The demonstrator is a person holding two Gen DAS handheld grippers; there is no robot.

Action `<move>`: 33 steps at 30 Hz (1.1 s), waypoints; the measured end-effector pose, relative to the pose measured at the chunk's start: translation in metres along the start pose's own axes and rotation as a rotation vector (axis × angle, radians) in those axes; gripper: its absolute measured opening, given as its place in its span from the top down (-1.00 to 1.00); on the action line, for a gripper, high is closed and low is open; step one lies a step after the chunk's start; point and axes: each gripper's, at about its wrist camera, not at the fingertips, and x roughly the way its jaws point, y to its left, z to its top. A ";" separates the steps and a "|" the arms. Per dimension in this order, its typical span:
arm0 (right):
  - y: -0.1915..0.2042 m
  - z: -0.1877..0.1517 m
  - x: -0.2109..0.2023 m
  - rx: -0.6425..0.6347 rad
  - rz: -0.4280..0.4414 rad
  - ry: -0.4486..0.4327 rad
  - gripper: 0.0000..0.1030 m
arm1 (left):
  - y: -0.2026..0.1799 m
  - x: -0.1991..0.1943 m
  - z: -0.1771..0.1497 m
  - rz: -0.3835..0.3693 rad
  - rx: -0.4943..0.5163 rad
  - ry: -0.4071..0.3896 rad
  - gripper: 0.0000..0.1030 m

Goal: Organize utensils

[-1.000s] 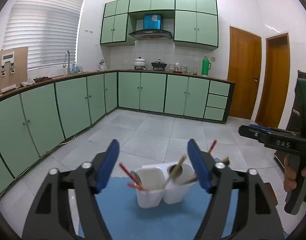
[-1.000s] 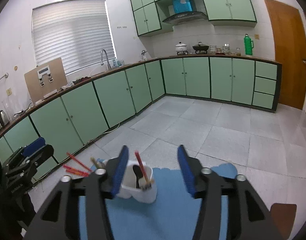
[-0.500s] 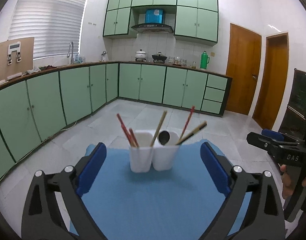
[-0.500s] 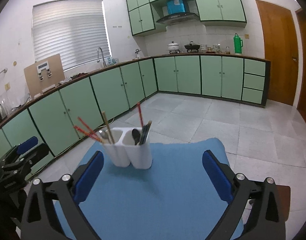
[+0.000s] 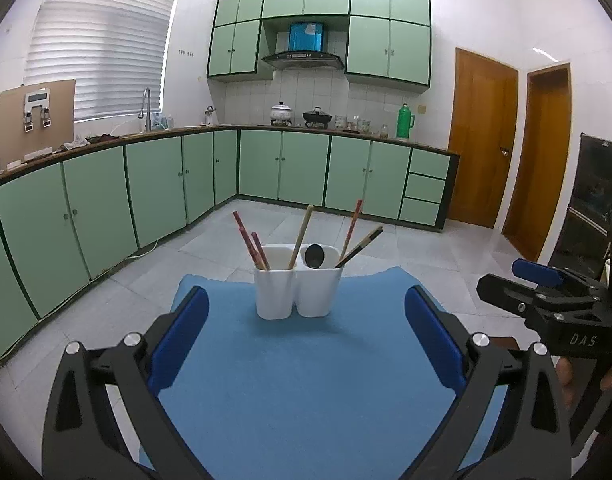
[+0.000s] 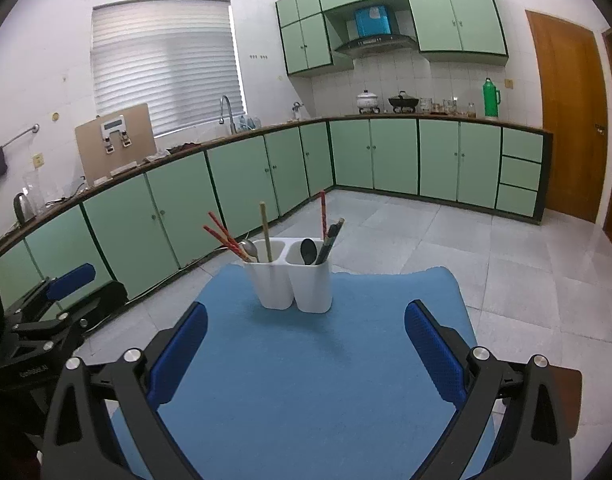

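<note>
Left gripper spread wide, nothing between its pads. Right gripper likewise wide apart and bare. White two-compartment utensil holder upright on blue mat, beyond both, holding chopsticks and spoons.

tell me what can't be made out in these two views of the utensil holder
- Utensil ends: hidden inside the white holder in both views, behind its walls.
- Silver spoon: seen from the right wrist only; hidden in the left wrist view.
- Counter jars: too small to identify.
- Blue mat's near edge: covered by the open right gripper.
</note>
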 end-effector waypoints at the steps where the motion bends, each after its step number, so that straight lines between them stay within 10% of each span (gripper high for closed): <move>1: 0.001 0.000 -0.003 -0.002 0.002 -0.003 -0.88 | -0.001 -0.005 0.000 -0.002 0.000 0.000 -0.86; 33: 0.035 0.014 -0.073 -0.072 0.049 -0.120 -0.88 | -0.014 -0.083 0.020 0.024 0.030 -0.120 -0.86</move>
